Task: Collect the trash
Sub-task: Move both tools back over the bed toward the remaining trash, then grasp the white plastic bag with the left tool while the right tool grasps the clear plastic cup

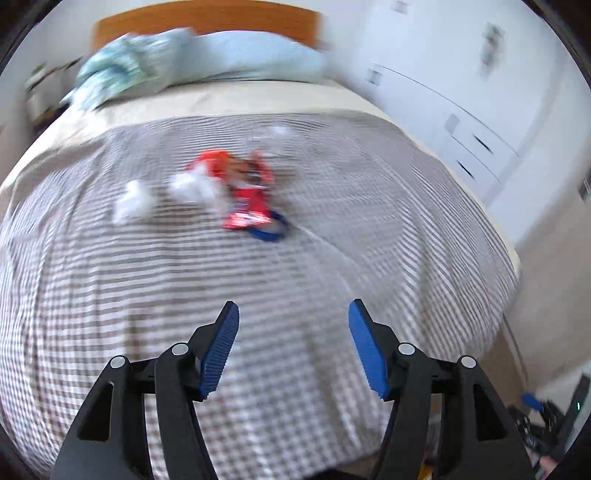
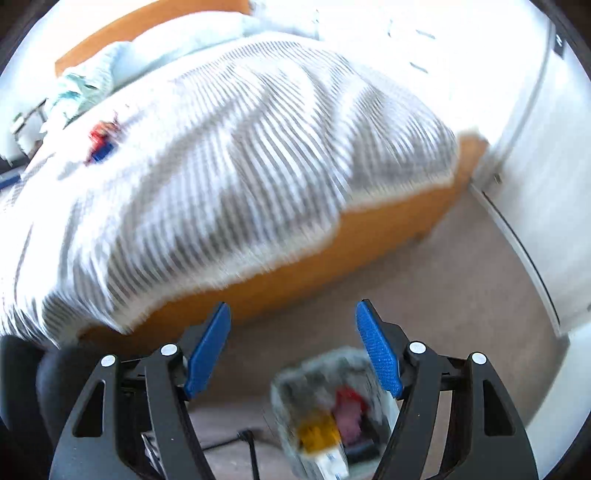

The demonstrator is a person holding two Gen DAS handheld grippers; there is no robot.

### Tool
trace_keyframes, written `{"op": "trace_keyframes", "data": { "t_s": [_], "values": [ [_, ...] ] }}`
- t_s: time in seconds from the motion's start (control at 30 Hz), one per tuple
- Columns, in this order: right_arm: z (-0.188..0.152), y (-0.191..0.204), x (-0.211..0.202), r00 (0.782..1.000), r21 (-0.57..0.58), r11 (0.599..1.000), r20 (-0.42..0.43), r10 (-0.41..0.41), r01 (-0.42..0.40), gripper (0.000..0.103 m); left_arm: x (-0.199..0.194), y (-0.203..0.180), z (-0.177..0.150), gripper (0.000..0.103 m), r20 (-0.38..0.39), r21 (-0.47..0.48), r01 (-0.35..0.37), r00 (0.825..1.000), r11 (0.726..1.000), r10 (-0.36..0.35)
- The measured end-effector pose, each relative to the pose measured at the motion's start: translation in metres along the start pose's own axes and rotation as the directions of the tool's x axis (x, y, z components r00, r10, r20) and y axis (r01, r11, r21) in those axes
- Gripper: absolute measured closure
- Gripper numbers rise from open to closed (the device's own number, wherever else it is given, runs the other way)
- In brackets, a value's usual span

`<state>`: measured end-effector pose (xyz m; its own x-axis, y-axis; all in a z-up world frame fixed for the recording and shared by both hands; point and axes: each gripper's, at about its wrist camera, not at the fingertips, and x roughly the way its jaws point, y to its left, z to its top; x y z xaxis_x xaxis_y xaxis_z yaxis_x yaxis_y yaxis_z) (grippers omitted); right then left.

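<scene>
Red and orange snack wrappers lie in a pile on the striped bedspread, with a blue wrapper at the pile's near edge and crumpled white paper to the left. My left gripper is open and empty, above the bed, well short of the pile. My right gripper is open and empty above the floor, over a grey trash bin that holds red, pink and yellow rubbish. The wrappers show small at the far left in the right wrist view. Both views are motion-blurred.
Light blue pillows and a wooden headboard are at the far end of the bed. White cupboards and drawers stand to the right. The orange bed frame borders beige carpet. A black cable lies by the bin.
</scene>
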<state>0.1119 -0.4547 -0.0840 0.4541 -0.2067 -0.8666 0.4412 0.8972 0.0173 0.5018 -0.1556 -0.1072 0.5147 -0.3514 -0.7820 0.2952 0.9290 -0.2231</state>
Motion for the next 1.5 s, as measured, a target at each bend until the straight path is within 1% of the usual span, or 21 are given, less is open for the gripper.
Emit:
{"op": "trace_keyframes", "data": {
  "t_s": [0.1,0.13,0.2,0.27,0.4,0.5,0.53,0.6,0.67,0.73,0.8,0.87,0.97,1.1,1.23,1.3,1.37,1.4,1.43,1.47,1.5],
  "values": [
    [0.039,0.026,-0.005,0.998,-0.048,0.998,0.059,0.03,-0.028,0.035,0.013,0.055,0.023,0.042,0.042,-0.111,-0.068,0.996,0.991,0.073],
    [0.05,0.035,-0.006,0.996,-0.066,0.997,0.076,0.042,-0.037,0.035,0.019,0.069,0.03,0.037,0.063,-0.132,-0.107,0.991,0.985,0.116],
    [0.078,0.057,-0.007,0.991,-0.106,0.993,0.115,0.065,-0.053,0.035,0.039,0.096,0.043,0.031,0.098,-0.166,-0.248,0.959,0.954,0.266],
    [0.102,0.077,-0.002,0.986,-0.143,0.987,0.139,0.093,-0.073,0.035,0.064,0.119,0.06,0.03,0.087,-0.173,-0.32,0.937,0.932,0.338],
    [0.149,0.12,0.017,0.973,-0.205,0.969,0.155,0.172,-0.139,0.035,0.122,0.162,0.096,0.03,-0.036,-0.252,-0.315,0.948,0.915,0.316],
    [0.179,0.155,0.032,0.964,-0.254,0.953,0.161,0.212,-0.167,0.035,0.149,0.181,0.109,0.032,-0.07,-0.309,-0.373,0.926,0.875,0.37],
    [0.187,0.166,0.037,0.959,-0.271,0.945,0.163,0.232,-0.183,0.035,0.153,0.184,0.111,0.045,-0.056,-0.31,-0.352,0.934,0.883,0.352],
    [0.204,0.19,0.048,0.944,-0.302,0.925,0.159,0.288,-0.231,0.035,0.162,0.185,0.112,0.085,-0.052,-0.337,-0.3,0.952,0.892,0.301],
    [0.219,0.208,0.059,0.934,-0.322,0.91,0.156,0.321,-0.259,0.035,0.154,0.182,0.105,0.096,-0.048,-0.334,-0.274,0.96,0.902,0.274],
    [0.237,0.226,0.068,0.924,-0.365,0.891,0.163,0.346,-0.269,0.035,0.127,0.18,0.095,0.099,-0.023,-0.357,-0.263,0.962,0.896,0.273],
    [0.258,0.239,0.08,0.916,-0.396,0.873,0.156,0.37,-0.285,0.035,0.097,0.185,0.08,0.099,0.024,-0.415,-0.157,0.983,0.896,0.183],
    [0.286,0.25,0.103,0.913,-0.391,0.866,0.13,0.387,-0.311,0.035,0.076,0.182,0.067,0.099,0.072,-0.433,-0.092,0.988,0.897,0.136],
    [0.336,0.266,0.151,0.907,-0.342,0.864,0.071,0.415,-0.368,0.035,0.069,0.178,0.062,0.099,0.103,-0.392,-0.046,0.99,0.919,0.094],
    [0.385,0.287,0.203,0.881,-0.283,0.848,0.019,0.472,-0.448,0.035,0.074,0.179,0.065,0.099,0.139,-0.402,0.067,0.99,0.913,-0.011],
    [0.425,0.313,0.255,0.843,-0.175,0.828,-0.025,0.537,-0.533,0.035,0.081,0.166,0.062,0.1,0.135,-0.374,0.093,0.99,0.923,-0.045],
    [0.435,0.32,0.277,0.83,-0.116,0.823,-0.027,0.557,-0.556,0.035,0.085,0.161,0.061,0.099,0.125,-0.337,0.068,0.992,0.939,-0.027],
    [0.44,0.326,0.299,0.826,-0.061,0.824,-0.053,0.561,-0.564,0.035,0.089,0.168,0.06,0.099,0.111,-0.368,0.059,0.994,0.928,-0.019],
    [0.441,0.327,0.307,0.818,-0.041,0.817,-0.061,0.572,-0.574,0.039,0.092,0.173,0.059,0.099,0.104,-0.389,0.076,0.994,0.918,-0.038],
    [0.441,0.328,0.312,0.807,-0.027,0.808,-0.076,0.585,-0.588,0.059,0.094,0.178,0.057,0.099,0.099,-0.404,0.087,0.994,0.911,-0.051],
    [0.441,0.329,0.315,0.799,-0.013,0.801,-0.087,0.595,-0.598,0.069,0.096,0.182,0.056,0.099,0.092,-0.41,0.076,0.995,0.909,-0.041],
    [0.442,0.327,0.314,0.773,-0.006,0.776,-0.091,0.628,-0.631,0.082,0.096,0.184,0.055,0.099,0.082,-0.412,0.055,0.996,0.909,-0.024]
  ]
}}
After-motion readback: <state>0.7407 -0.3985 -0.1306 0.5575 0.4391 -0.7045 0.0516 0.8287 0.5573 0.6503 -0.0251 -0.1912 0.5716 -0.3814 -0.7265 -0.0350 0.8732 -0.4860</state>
